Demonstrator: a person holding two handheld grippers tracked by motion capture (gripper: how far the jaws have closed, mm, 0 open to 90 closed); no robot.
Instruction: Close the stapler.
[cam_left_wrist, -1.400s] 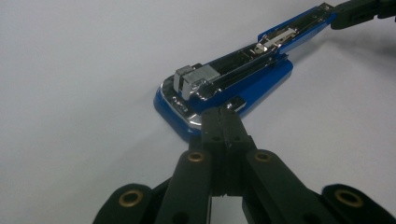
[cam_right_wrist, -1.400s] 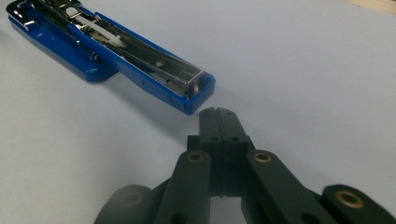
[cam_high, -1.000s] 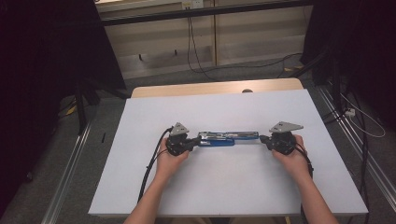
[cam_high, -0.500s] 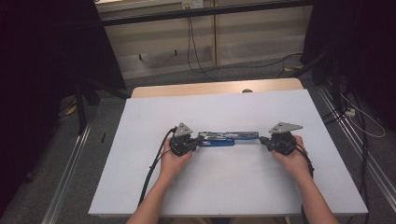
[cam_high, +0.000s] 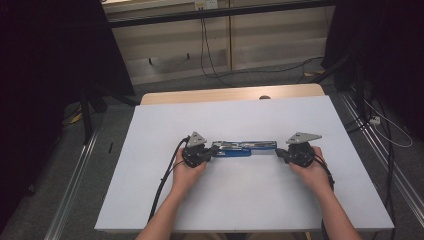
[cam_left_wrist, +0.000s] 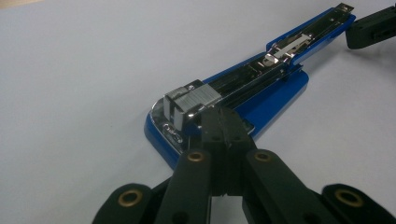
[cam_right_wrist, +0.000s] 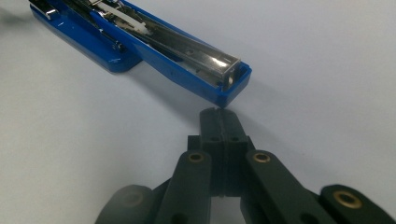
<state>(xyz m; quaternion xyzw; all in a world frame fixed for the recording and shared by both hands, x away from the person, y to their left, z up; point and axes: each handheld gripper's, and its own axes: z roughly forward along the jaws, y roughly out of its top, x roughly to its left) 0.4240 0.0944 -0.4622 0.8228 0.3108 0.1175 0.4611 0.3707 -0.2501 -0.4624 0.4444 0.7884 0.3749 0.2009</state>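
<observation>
Your left claw (cam_high: 209, 153) is fully closed with nothing between its jaws; its tip rests at the left end of the blue stapler (cam_high: 243, 148), by the staple block (cam_left_wrist: 190, 101). The stapler lies opened out flat at the middle of the white desk (cam_high: 150, 150), running left to right between your two hands, its metal magazine exposed. Your right claw (cam_high: 278, 153) is likewise closed and empty, its tip just short of the stapler's right end (cam_right_wrist: 229, 84). Nothing stands between either claw and the stapler. Beyond the desk's far edge, cables (cam_high: 210, 60) trail across the floor.
</observation>
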